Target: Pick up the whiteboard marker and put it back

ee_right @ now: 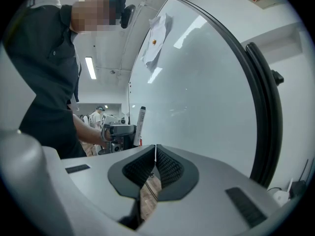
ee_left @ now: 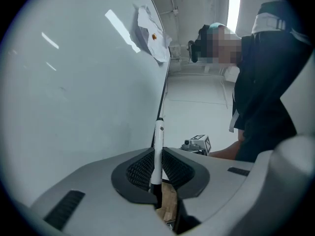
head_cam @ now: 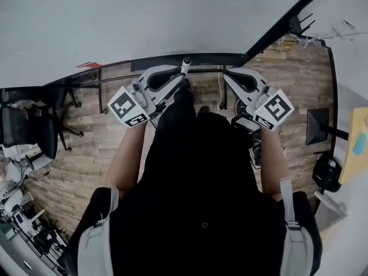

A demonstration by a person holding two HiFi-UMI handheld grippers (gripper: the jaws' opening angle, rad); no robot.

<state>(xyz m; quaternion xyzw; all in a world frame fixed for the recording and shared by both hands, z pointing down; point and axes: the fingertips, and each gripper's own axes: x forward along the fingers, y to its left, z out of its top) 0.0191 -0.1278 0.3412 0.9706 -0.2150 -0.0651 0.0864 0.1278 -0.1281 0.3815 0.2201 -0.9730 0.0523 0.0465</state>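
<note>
Centre of the left gripper view: my left gripper is pinching the whiteboard marker upright by its lower end, just beside the whiteboard. Lower centre of the right gripper view: my right gripper is waiting with its jaws pressed together, holding nothing. The pick-up appears done; I am judging that putting the marker back remains.
</note>
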